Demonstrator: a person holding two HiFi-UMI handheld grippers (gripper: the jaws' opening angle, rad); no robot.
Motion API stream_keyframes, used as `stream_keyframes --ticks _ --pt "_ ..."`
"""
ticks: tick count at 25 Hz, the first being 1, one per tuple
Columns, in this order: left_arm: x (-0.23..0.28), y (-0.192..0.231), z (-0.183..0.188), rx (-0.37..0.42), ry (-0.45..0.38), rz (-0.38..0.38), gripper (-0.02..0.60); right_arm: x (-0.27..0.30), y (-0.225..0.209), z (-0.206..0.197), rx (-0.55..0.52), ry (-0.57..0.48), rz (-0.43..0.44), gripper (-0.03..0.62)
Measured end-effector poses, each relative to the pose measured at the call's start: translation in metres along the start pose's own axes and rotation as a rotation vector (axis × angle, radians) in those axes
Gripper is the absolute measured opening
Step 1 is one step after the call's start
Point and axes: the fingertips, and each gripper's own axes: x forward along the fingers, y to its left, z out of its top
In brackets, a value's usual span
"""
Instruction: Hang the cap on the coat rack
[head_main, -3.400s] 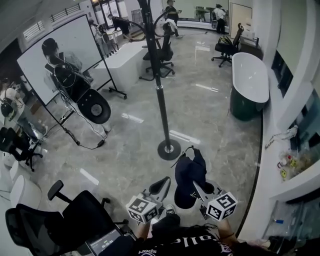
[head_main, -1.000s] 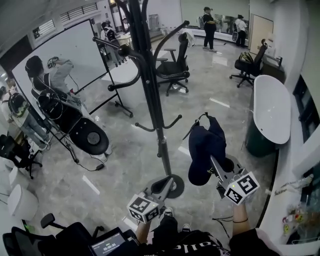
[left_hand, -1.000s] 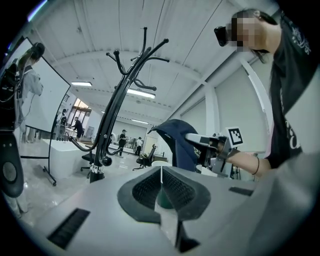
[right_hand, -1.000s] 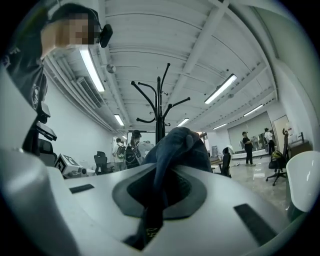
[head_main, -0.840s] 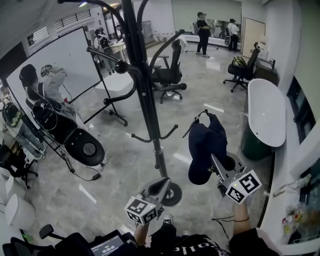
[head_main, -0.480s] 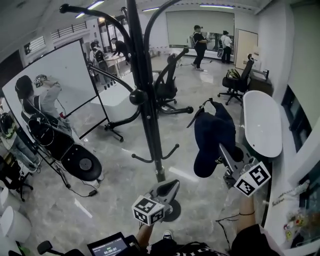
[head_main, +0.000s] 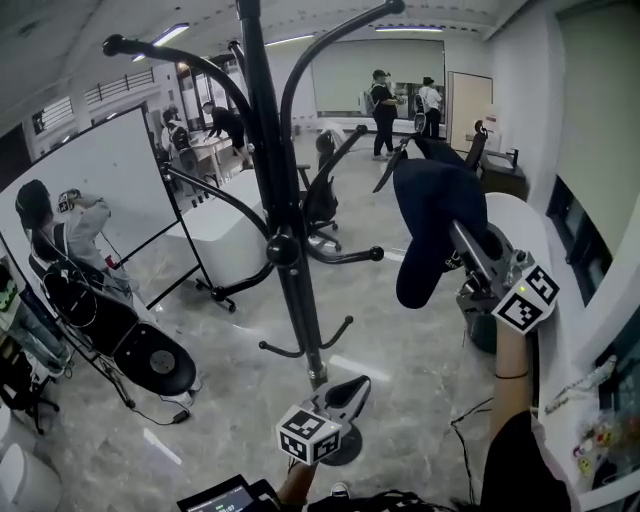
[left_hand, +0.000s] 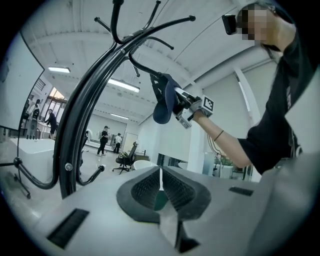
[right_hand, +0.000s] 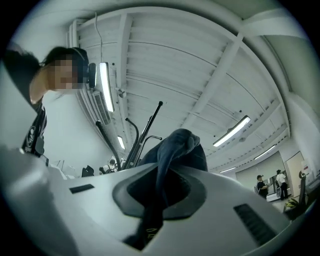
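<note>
A dark navy cap (head_main: 428, 222) hangs from my right gripper (head_main: 466, 246), which is shut on its brim (right_hand: 161, 190) and held high, right of the rack. The black coat rack (head_main: 276, 210) stands in the middle of the head view, its curved arms spreading overhead; one arm tip (head_main: 396, 7) ends just above and left of the cap. From the left gripper view the cap (left_hand: 162, 98) sits beside an upper rack arm (left_hand: 142, 65), apart from it. My left gripper (head_main: 349, 391) is low near the rack's pole, shut with nothing between its fingers.
The rack's round base (head_main: 345, 447) rests on the marble floor. A white tub-shaped piece (head_main: 525, 225) stands behind my right arm. A whiteboard on wheels (head_main: 90, 190), office chairs (head_main: 320, 200) and several people are farther back and at left.
My right gripper has lifted the cap from waist height to the level of the rack's upper arms. The view has tilted upward; my left gripper stayed low by the pole.
</note>
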Motion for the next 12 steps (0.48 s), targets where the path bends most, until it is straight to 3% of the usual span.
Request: stream_keyframes --ticks 6,12 --pt "0.001 0.004 0.002 -0.007 0.003 -0.022 0.003 0.053 -0.013 0.018 0.075 -0.043 0.095 0.028" --pt "0.004 0.0 -0.008 -0.016 0.015 -0.017 0.003 0.082 -0.021 -0.004 0.086 0.046 0.157 0.028"
